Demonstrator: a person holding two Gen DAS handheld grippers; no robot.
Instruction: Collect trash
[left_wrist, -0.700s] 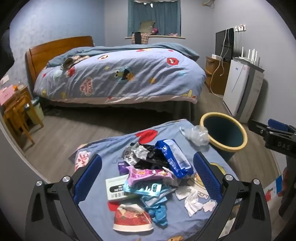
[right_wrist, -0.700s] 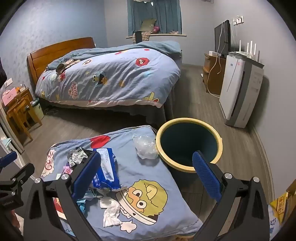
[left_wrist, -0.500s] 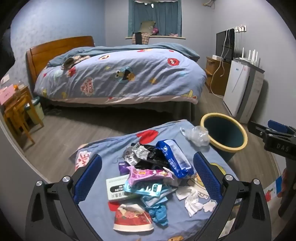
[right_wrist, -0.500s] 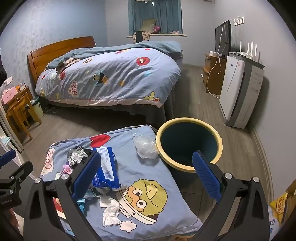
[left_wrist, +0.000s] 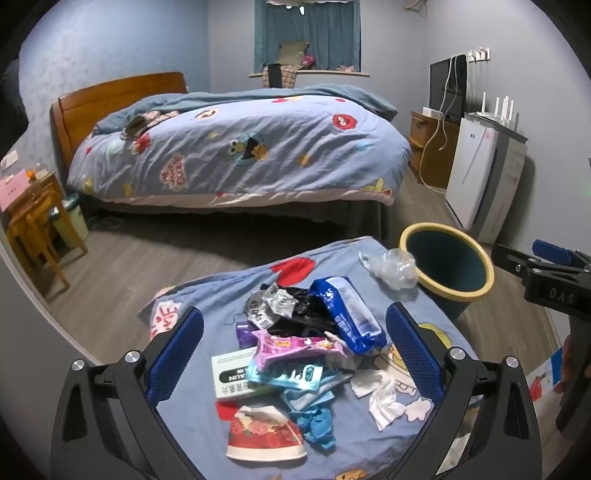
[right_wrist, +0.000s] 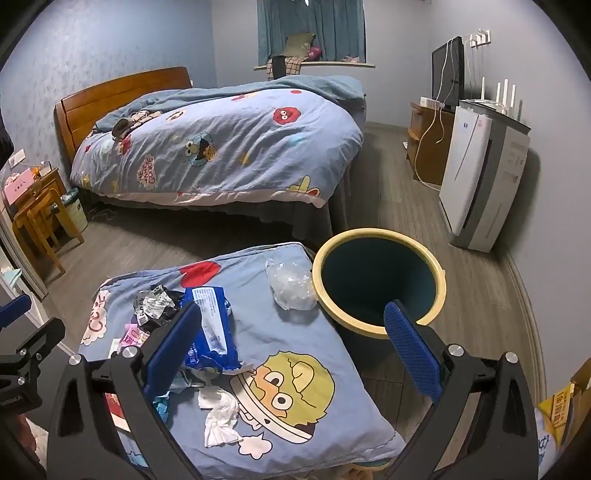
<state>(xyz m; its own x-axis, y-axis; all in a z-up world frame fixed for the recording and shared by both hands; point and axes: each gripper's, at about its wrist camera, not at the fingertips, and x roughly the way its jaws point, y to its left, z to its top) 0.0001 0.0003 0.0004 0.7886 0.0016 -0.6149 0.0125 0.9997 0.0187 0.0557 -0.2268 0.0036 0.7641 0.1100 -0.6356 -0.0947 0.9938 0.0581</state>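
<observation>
- On cushion (left_wrist: 207, 295), ahead of left gripper (left_wrist: 293, 310): trash heap, untouched. Nothing lifted; nothing visible inside bin (left_wrist: 480, 258).
- Compared with a moment ago: no shift in heap, no notable move of either gripper. Collecting judged not yet begun; all pieces left to do.
- Left gripper: spread wide, empty, poised above heap.
- Right gripper (right_wrist: 292, 307): spread wide, empty, aimed across cushion edge toward bin.
- Bin: round, dark inside, yellow rim, on floor just beside cushion's far corner.
- Clear bag (left_wrist: 393, 267): thin crumpled film, lying apart from heap, nearest to bin.
- Blue pack (left_wrist: 347, 314): glossy soft plastic, torn open, leaning on black bag (left_wrist: 299, 317).
- Pink wrapper (left_wrist: 291, 343): shiny foil, flat, on top of box (left_wrist: 232, 373), rigid card.
- Cup (left_wrist: 264, 435): paper, red print, lying on its side, nearest to camera.
- Tissue (left_wrist: 382, 398): white, soft, wadded, at right of heap.
- Expect slippery, compressible items; pinch by folds.
</observation>
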